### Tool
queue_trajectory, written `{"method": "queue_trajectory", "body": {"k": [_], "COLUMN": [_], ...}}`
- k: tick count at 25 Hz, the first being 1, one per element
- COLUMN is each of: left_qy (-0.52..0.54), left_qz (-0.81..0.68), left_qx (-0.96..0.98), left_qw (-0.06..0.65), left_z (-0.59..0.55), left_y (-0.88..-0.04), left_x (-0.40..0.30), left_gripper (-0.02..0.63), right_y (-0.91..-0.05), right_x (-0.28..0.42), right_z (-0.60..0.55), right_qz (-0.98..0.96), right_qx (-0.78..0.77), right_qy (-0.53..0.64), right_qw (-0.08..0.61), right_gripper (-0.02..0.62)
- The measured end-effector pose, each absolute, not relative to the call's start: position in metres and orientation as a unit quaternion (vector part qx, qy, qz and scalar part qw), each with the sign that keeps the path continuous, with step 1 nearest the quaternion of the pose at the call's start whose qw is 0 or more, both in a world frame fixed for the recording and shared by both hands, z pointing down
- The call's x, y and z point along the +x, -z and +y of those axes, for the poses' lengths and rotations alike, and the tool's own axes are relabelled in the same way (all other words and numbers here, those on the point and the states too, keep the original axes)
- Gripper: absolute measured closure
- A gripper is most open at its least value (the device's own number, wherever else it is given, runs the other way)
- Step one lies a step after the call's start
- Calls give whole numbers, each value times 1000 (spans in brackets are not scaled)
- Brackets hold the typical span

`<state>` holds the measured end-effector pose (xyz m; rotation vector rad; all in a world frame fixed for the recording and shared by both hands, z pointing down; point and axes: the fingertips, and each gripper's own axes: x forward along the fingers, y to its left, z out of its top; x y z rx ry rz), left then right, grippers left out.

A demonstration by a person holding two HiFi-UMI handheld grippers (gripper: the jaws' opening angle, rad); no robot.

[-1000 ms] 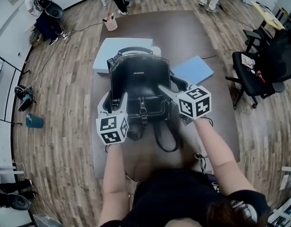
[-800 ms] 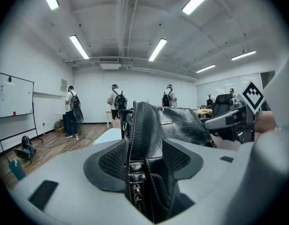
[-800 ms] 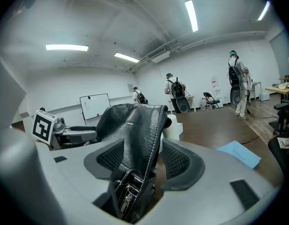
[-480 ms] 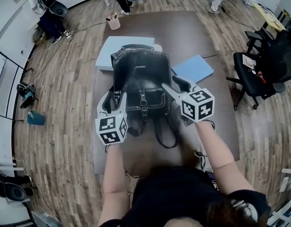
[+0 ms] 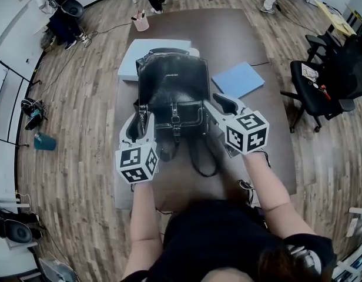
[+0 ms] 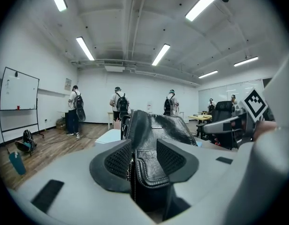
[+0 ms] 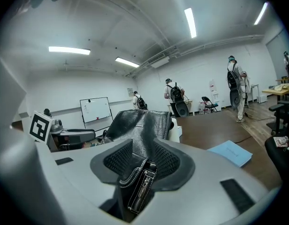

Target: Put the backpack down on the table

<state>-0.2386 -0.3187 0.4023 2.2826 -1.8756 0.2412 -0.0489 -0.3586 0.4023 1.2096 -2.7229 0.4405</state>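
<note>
A black leather backpack (image 5: 172,90) stands on the brown table (image 5: 228,40), its front pocket and straps toward me. My left gripper (image 5: 143,121) is at its lower left corner and my right gripper (image 5: 219,106) at its lower right. Both pairs of jaws are closing. In the left gripper view a stitched leather edge of the backpack (image 6: 154,130) fills the gap of the left gripper (image 6: 143,161), touching both pads. In the right gripper view a strap with a buckle sits between the pads of the right gripper (image 7: 142,165), with the backpack's body (image 7: 140,125) rising behind it.
A white box (image 5: 131,60) lies behind the backpack at the left and a blue folder (image 5: 238,79) at its right. A pink cup (image 5: 138,23) stands at the table's far left corner. A black office chair (image 5: 322,78) is right of the table. People stand at the room's far side.
Both grippers' jaws have narrowed onto the backpack's lower corners. The hands have drawn slightly toward me, and the backpack sits a little farther up the picture.
</note>
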Motion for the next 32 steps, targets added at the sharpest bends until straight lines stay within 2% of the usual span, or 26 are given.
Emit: {"method": "queue_trajectory", "body": {"k": [11,32], "left_qy": [-60,-52], "left_qz": [-635,-635], "left_qx": [764,759], "left_qw": [97,133], "left_z": [-296,-276], "left_y": [-395,-403], "left_x": [-240,-244], "left_gripper": [518,535], "right_y": [-404,-408], "right_x": [-46,-41], "right_z": [-346,-338], "right_qz": [-894,-881], "right_qx": [418,440], "right_qy": [-146,-163], "right_qw": [64,63], "right_gripper": [578,578]}}
